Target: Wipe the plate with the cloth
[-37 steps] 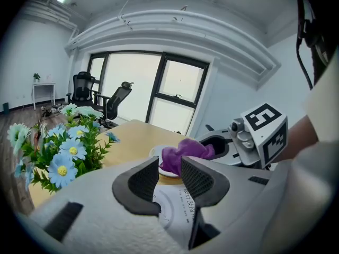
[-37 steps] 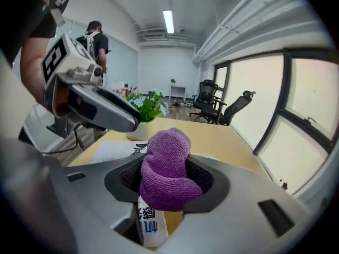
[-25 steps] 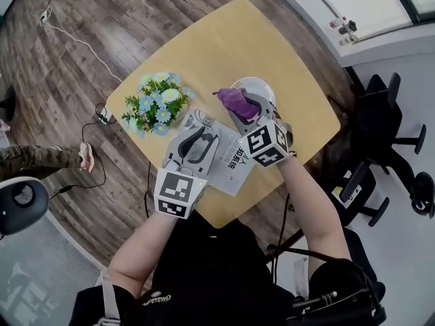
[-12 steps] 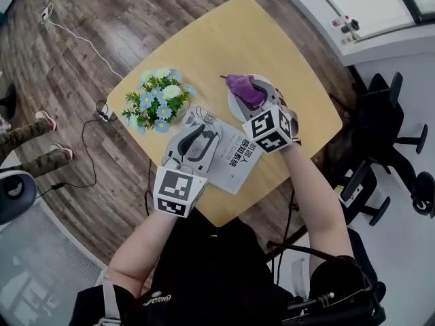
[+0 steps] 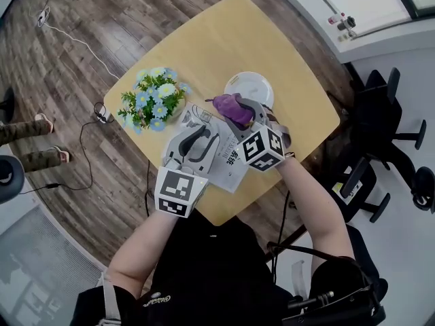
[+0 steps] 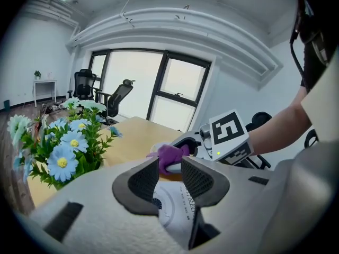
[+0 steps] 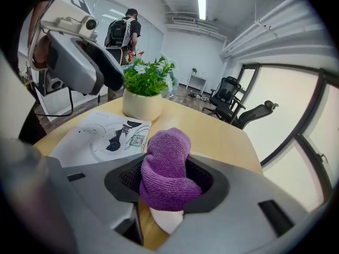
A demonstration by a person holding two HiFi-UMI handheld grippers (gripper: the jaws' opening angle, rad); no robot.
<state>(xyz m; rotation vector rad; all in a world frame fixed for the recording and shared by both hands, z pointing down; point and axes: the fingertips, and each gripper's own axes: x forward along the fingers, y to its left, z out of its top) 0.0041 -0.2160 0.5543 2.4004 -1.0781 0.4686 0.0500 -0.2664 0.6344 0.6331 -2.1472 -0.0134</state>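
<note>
A white plate (image 5: 253, 85) rests on the yellow table (image 5: 224, 39). My right gripper (image 5: 239, 110) is shut on a bunched purple cloth (image 5: 230, 105), which hangs over the plate's near left rim. In the right gripper view the cloth (image 7: 167, 168) fills the jaws of the right gripper (image 7: 167, 183), and a sliver of the plate (image 7: 167, 220) shows beneath it. My left gripper (image 5: 196, 140) hovers over a leaflet, open and holding nothing. From the left gripper (image 6: 170, 174) the cloth (image 6: 168, 154) shows ahead, beyond the jaws.
A printed leaflet (image 5: 226, 163) lies near the table's front edge under both grippers. A pot of blue and white flowers (image 5: 153, 99) stands left of the plate. An office chair (image 5: 391, 117) is at the right. A person's legs (image 5: 24, 145) show at the far left.
The right gripper carried the cloth across the plate, then back to its near left rim. The left gripper stayed put. The legs at the left shifted.
</note>
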